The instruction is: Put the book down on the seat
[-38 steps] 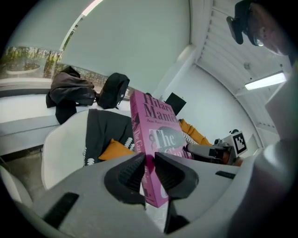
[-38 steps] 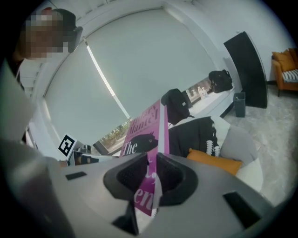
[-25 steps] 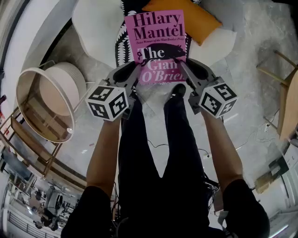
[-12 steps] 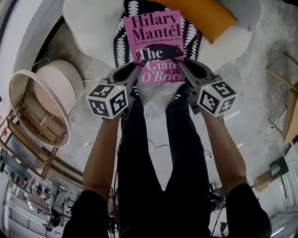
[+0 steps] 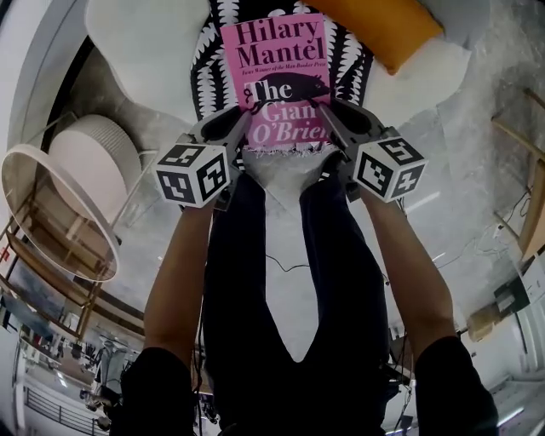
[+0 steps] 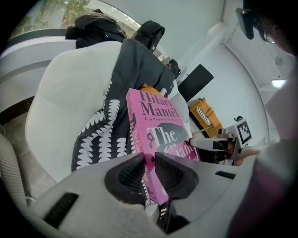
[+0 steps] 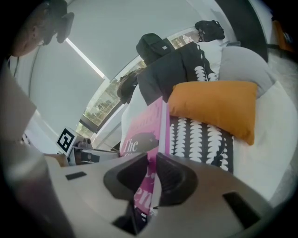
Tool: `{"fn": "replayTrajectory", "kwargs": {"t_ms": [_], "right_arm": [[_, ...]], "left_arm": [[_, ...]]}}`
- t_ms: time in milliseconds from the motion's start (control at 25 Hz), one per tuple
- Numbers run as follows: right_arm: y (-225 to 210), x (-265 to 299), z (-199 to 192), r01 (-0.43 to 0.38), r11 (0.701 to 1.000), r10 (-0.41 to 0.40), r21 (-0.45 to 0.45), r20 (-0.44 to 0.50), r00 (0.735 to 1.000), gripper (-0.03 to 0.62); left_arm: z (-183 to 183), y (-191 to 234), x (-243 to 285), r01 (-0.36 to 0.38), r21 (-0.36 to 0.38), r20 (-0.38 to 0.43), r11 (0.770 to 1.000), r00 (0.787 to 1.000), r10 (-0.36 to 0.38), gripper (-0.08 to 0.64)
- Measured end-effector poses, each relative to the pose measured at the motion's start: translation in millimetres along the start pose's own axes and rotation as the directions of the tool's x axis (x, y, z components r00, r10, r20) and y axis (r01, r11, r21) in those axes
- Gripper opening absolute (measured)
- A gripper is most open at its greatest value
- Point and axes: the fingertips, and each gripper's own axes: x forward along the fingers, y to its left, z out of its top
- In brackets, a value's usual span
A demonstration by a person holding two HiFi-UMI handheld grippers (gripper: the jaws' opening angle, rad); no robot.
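**Book arrives over the seat.** A pink paperback book [image 5: 277,81] hangs cover-up above the white seat [image 5: 140,43], carried by its two near corners. The left gripper [image 5: 241,122] is clamped on the near-left corner, at the spine. The right gripper [image 5: 334,119] is clamped on the near-right corner. Each gripper view shows both pads pressed against the covers, with the book rising between them.

Against the head view of a second ago, the book has travelled away from the person. Then its near edge hung over the pale floor [image 5: 281,183], short of the seat. Now most of the cover lies over the black-and-white patterned throw [image 5: 213,51] draped down the seat's middle, with the orange cushion [image 5: 383,25] just to its far right. The round side table [image 5: 60,200] has slipped toward the near left of the view. The grip on both corners is unchanged.

The carry looks almost done, with the lowering and the letting go still to come. Whether the book's far edge already brushes the throw cannot be settled from above; it appears clear of it.
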Motion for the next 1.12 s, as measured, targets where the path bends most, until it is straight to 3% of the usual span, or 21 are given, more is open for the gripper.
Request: {"fn": "replayTrajectory", "kwargs": {"t_ms": [120,280,1120], "right_arm": [[13,-17,17,-0.03,0.997,0.032,0.071,-0.03,0.999,0.074],[10,-16,14,-0.056,0.988,0.066,0.141,-0.068,0.995,0.074],[-7,7,-4,-0.027,0.993,0.037,0.112,-0.084,0.996,0.074]], "left_arm": [[21,-21,-23,-0.053,-0.004,-0.08,0.999,0.995,0.052,0.08],[22,-24,-27,-0.109,-0.024,-0.164,0.994,0.981,0.104,0.08],[7,-7,-9,-0.143,-0.015,-0.136,0.99,0.981,0.139,0.077]]}}
